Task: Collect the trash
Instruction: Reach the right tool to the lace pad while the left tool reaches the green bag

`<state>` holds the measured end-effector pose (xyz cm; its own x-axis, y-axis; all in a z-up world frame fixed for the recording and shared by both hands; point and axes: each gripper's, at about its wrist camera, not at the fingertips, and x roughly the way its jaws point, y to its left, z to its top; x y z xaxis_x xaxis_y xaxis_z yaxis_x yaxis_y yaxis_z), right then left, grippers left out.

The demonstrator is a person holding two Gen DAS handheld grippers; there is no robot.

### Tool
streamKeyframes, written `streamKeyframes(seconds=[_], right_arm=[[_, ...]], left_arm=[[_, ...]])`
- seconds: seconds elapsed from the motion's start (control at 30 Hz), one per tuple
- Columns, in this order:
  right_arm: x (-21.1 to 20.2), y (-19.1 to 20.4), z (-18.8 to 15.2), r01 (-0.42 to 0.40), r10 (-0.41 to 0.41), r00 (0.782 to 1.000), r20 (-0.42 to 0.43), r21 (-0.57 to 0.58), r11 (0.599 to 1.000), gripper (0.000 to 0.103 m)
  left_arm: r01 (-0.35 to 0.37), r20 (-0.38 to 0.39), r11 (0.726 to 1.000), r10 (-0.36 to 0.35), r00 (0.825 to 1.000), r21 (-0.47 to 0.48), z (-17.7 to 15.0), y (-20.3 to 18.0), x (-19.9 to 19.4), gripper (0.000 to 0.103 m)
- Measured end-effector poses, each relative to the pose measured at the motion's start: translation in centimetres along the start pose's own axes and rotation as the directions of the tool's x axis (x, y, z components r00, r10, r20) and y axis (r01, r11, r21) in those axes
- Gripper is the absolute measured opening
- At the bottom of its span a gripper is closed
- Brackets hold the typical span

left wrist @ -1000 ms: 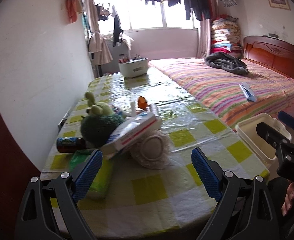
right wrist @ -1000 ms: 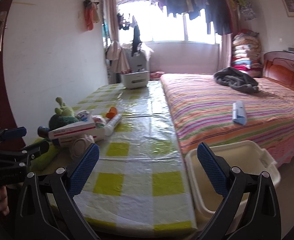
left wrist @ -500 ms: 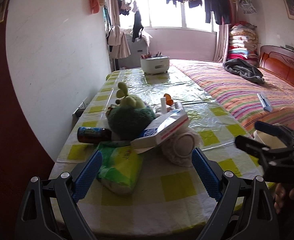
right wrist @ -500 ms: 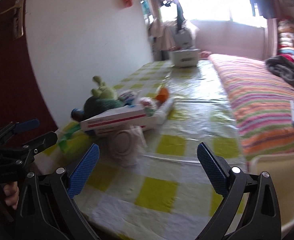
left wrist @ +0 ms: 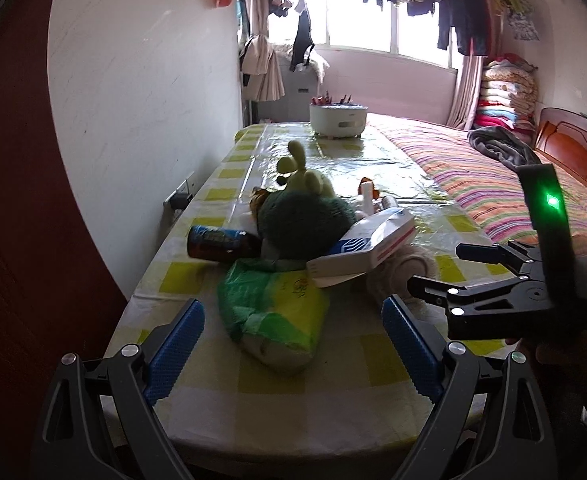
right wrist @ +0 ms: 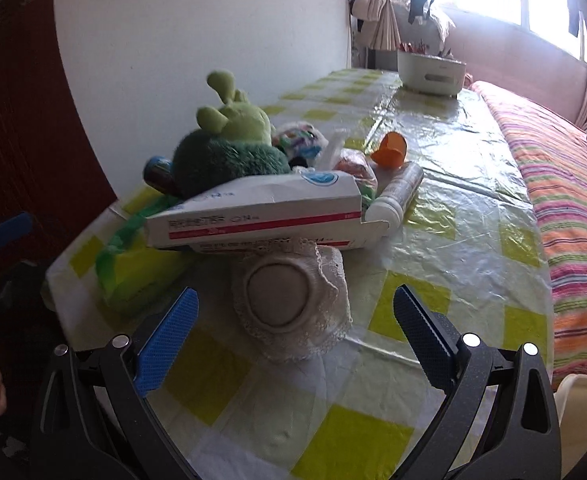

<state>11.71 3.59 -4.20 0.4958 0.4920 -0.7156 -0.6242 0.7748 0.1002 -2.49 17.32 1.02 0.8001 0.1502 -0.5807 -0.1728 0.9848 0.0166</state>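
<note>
Both grippers have closed in on the pile of trash at the near end of the surface (left wrist: pixel 333 392). The left gripper (left wrist: pixel 293 346) hovers low, jaws wide and empty, framing a green plastic packet (left wrist: pixel 273 312). The right gripper (right wrist: pixel 295 338) sits level over the checked cloth, jaws wide and empty, either side of a lace-edged round pad (right wrist: pixel 289 300), under a white and red carton (right wrist: pixel 261 216) leaning on a green plush toy (right wrist: pixel 229 148).

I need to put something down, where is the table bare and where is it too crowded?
Bare cloth runs from the orange cap back to the white tub, and along the bed-side edge right of the lace-edged pad. Crowded: the near wall-side corner, with plush toy, carton and green bag heaped together.
</note>
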Motion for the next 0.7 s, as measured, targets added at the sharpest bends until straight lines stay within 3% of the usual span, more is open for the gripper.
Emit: streamKeyframes(seconds=[0.23,0.3,0.33,0.37,0.7], right_arm=[[2.3,0.4,0.4,0.034,-0.035,0.998,-0.057,-0.031,0.999,0.095],[2.7,0.2,0.4,0.027,-0.029,0.997,-0.076,-0.029,0.999,0.082],[2.9,0.2,0.3,0.012,-0.014,0.996,-0.088,-0.026,1.000,0.065],[3.1,0.1,0.2,0.001,-0.003,0.995,-0.101,-0.022,1.000,0.056],[3.0,0.5,-0.2,-0.017,0.013,0.996,-0.087,-0.039,0.999,0.046]], left_arm=[[0.017,-0.050,1.000,-0.018,0.999,-0.025,-0.2,0.5,1.3,0.088],[0.013,-0.071,1.000,-0.015,0.997,-0.029,-0.2,0.7,2.1,0.088],[0.007,-0.078,1.000,-0.009,0.997,-0.030,-0.2,0.8,2.5,0.088],[0.008,-0.085,0.999,-0.011,0.996,-0.031,-0.2,0.8,2.8,0.088],[0.007,-0.177,0.999,-0.016,0.984,-0.050,-0.5,1.3,6.6,0.088]])
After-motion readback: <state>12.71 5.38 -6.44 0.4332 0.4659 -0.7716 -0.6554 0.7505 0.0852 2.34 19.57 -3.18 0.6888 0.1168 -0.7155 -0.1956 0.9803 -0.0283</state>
